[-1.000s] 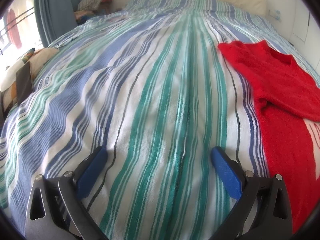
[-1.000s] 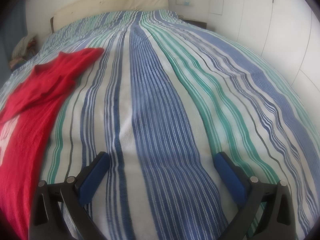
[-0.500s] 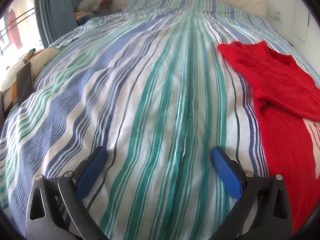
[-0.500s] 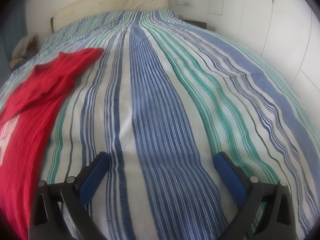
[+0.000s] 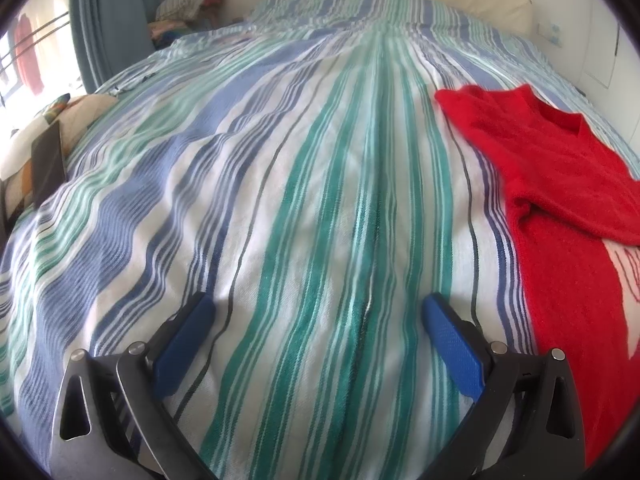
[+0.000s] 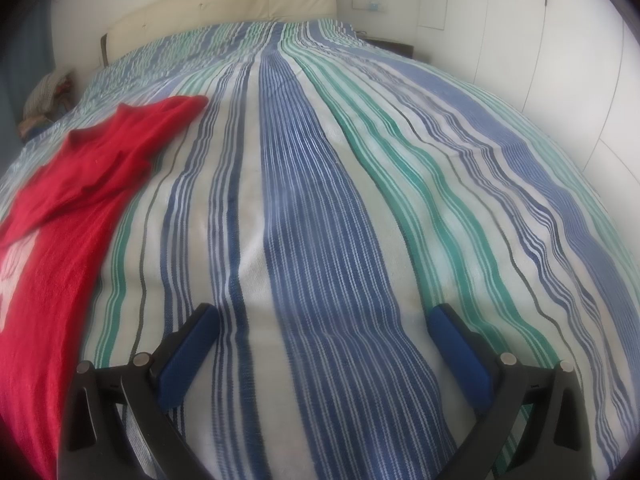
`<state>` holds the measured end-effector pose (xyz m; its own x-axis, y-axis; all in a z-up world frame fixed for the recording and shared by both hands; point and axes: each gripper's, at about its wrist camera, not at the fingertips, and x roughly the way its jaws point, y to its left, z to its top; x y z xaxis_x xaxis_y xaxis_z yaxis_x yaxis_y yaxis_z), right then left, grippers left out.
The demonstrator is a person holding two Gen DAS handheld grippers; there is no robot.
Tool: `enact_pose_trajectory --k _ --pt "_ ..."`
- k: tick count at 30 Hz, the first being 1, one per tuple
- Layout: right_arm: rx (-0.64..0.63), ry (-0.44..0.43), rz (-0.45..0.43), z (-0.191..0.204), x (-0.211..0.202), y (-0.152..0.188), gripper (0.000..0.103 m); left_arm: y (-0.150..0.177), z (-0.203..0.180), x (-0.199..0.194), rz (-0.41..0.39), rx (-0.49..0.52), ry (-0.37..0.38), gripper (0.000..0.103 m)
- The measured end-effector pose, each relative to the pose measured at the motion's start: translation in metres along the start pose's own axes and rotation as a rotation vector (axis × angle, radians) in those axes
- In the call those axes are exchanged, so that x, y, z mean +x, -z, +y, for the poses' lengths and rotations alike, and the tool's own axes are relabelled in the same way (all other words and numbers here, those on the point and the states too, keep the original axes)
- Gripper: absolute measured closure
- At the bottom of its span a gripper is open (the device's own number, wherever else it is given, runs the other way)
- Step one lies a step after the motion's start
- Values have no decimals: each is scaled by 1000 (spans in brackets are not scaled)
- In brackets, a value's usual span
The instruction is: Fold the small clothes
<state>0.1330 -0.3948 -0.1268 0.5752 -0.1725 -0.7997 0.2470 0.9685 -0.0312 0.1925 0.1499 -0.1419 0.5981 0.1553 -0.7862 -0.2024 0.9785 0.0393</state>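
- The left claw [image 5: 316, 316] is held low over the striped bedspread [image 5: 304, 184], its blue pads [image 5: 182, 342] spread wide apart with nothing between them.
- The right claw [image 6: 320, 322] is likewise held open over the bedspread [image 6: 320, 216], nothing being gripped between its blue pads [image 6: 460, 354].
- A red sweater [image 5: 560, 184] is laid on the bed, to the right of the left claw and apart from it; one sleeve is folded across the body, and a white pattern is partly seen at the frame edge.
- In the right wrist view the same red sweater [image 6: 68, 216] is seen to the left of the right claw, not touched by it.
- A cream headboard [image 6: 224, 4] is seen at the far end of the bed.
- A blue curtain [image 5: 108, 20] is seen beyond the bed's left side.
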Motion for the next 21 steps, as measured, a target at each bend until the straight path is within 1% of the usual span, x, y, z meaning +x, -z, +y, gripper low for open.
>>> enact_pose_trajectory --k 5,9,13,21 --pt "0 0 0 0 0 0 0 0 -3 1 2 15 -17 0" --pt "0 0 1 0 0 0 0 0 -3 1 7 9 -8 0" --pt "0 0 2 0 0 0 0 0 -6 1 5 21 -24 0" --pt "0 0 2 0 0 0 0 0 -2 0 2 9 -9 0"
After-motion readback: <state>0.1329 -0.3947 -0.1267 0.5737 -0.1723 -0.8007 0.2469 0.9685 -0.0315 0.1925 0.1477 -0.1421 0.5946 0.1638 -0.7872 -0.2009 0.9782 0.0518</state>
